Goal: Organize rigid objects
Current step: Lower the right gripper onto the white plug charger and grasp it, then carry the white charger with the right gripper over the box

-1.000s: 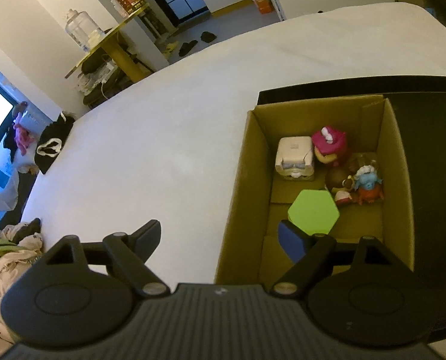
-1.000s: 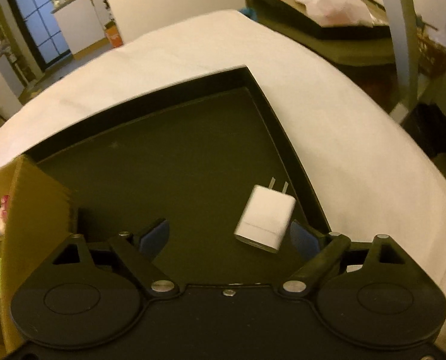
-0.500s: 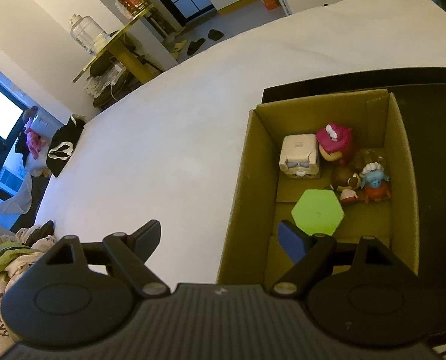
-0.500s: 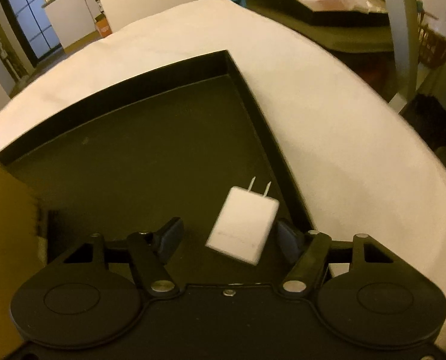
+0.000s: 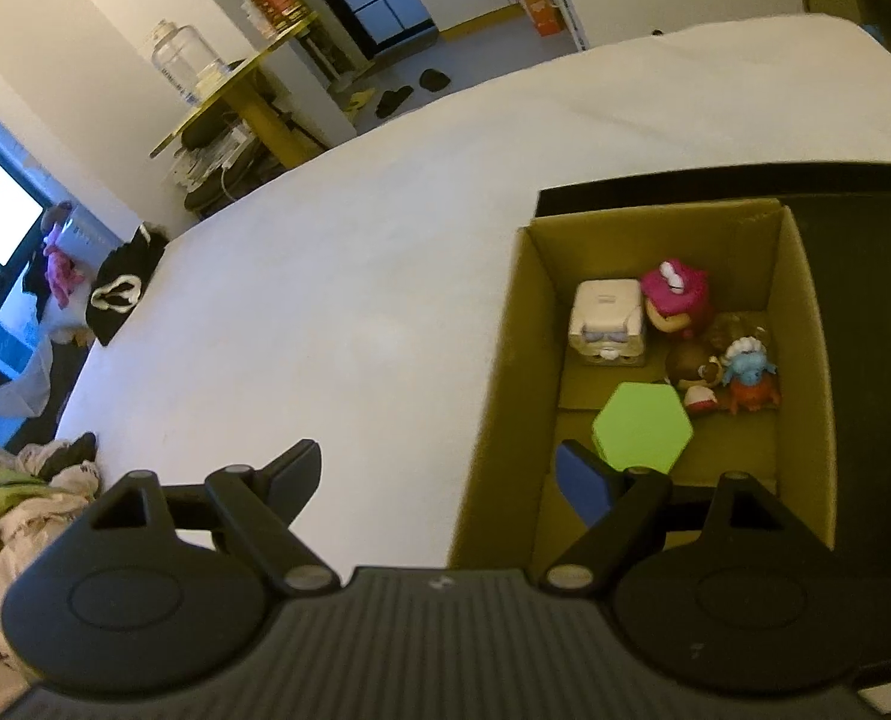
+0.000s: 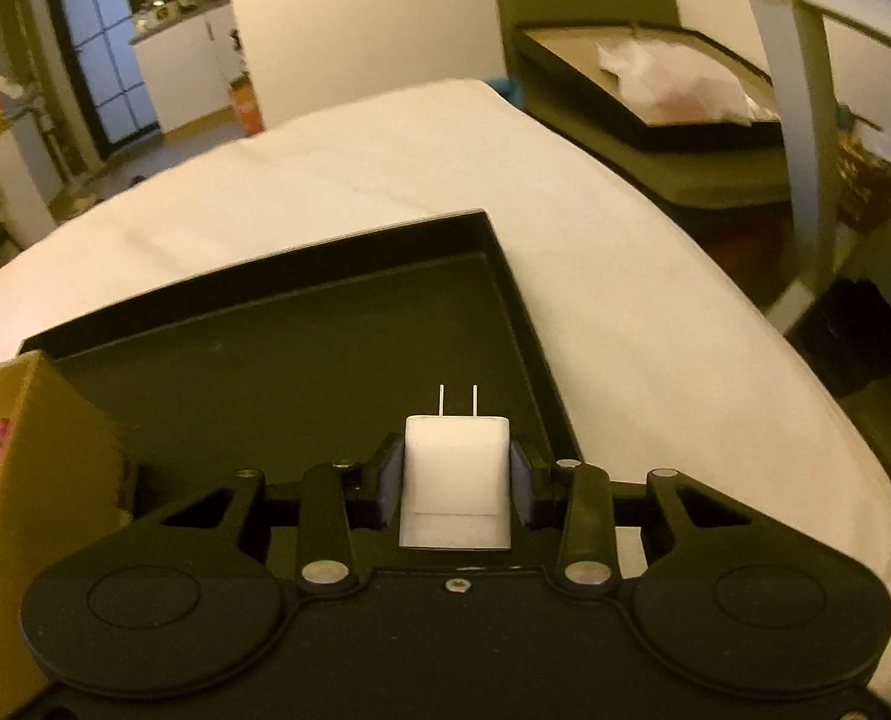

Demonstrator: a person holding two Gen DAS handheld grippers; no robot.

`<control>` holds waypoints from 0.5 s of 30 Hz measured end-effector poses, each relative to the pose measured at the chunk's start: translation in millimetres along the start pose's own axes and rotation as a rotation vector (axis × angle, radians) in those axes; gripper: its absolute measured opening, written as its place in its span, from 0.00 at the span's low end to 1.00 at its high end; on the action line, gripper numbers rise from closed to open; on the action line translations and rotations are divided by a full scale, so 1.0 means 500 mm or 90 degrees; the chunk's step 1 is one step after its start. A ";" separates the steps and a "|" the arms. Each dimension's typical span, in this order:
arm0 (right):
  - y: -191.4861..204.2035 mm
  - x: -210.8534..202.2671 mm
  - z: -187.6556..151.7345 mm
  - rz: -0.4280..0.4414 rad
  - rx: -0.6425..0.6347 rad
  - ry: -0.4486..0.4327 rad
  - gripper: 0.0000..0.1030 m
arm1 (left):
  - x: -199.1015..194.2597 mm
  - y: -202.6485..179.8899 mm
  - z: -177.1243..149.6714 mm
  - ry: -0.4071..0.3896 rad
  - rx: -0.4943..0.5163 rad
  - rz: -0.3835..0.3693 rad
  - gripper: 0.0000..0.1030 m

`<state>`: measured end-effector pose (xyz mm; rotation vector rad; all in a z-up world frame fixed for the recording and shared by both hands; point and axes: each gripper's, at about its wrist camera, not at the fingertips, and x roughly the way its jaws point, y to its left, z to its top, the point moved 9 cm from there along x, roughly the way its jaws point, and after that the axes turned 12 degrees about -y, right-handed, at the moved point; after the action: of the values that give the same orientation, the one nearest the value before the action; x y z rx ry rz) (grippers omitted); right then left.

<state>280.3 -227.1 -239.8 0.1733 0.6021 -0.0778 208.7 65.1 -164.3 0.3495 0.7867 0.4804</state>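
Note:
My right gripper (image 6: 456, 471) is shut on a white plug charger (image 6: 456, 480), prongs pointing forward, held over the black tray (image 6: 505, 252). A cardboard box (image 5: 499, 360) stands at the tray's left end; it also shows at the left edge of the right wrist view (image 6: 43, 420). Inside lie a green hexagon (image 5: 642, 427), a cream cube toy (image 5: 607, 324), a pink-hatted figure (image 5: 676, 294) and small blue and brown figures (image 5: 739, 372). My left gripper (image 5: 439, 471) is open and empty, straddling the box's left wall near its front corner.
The tray and box rest on a white bed (image 5: 325, 300). Clothes (image 5: 19, 510) lie off its left edge. A yellow table with a jar (image 5: 229, 96) stands beyond. A second tray with a bag (image 6: 667, 84) and a white post (image 6: 799, 138) stand right of the bed.
My right gripper moved in around the white charger, closed on it and lifted it level. My left gripper stayed open and drifted slightly left of the box.

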 end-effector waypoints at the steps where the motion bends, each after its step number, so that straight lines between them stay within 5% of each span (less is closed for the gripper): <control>1: 0.003 -0.005 0.005 0.009 0.004 -0.003 0.35 | 0.001 0.006 -0.001 0.000 -0.006 0.001 0.82; 15: 0.048 -0.053 0.063 0.063 -0.004 -0.046 0.35 | 0.016 0.047 -0.040 0.006 -0.045 -0.027 0.82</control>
<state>278.7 -208.7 -196.0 0.1933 0.5211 0.0141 192.2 91.7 -171.1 0.2648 0.7834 0.4690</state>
